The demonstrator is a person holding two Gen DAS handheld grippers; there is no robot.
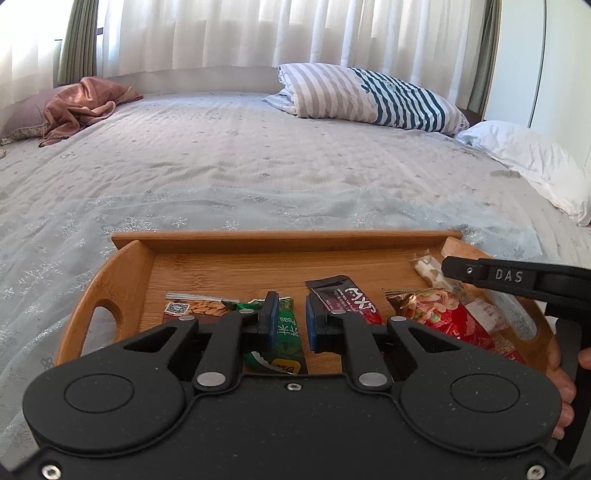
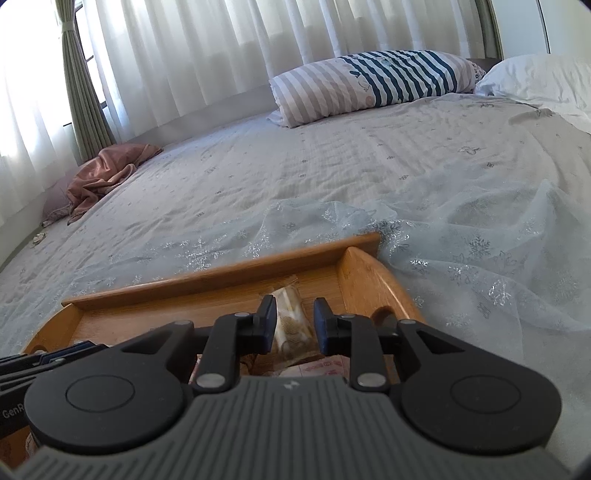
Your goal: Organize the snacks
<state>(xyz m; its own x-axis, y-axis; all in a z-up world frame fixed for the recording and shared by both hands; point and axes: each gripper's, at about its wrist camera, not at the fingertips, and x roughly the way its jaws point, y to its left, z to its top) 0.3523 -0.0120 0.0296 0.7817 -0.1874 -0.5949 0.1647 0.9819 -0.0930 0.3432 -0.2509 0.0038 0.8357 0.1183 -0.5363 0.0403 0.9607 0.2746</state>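
Note:
A wooden tray (image 1: 236, 242) with handle cut-outs lies on the bed and holds several snack packets. My left gripper (image 1: 290, 323) is open just above a green peas packet (image 1: 288, 332). An almond packet (image 1: 201, 306) lies to its left, a dark red bar (image 1: 351, 299) to its right, then a red snack bag (image 1: 443, 317) and a clear packet of pale snacks (image 1: 430, 271). My right gripper (image 2: 294, 325) is open over that clear packet (image 2: 291, 314) near the tray's right end (image 2: 364, 273); its finger shows in the left wrist view (image 1: 480, 275).
The tray sits on a sheer snowflake cloth (image 2: 480, 251) over a grey bedspread (image 1: 258, 147). A striped pillow (image 1: 369, 94), a white pillow (image 1: 528, 158) and a crumpled pink cloth (image 1: 81, 107) lie far back. Curtains (image 1: 258, 33) hang behind the bed.

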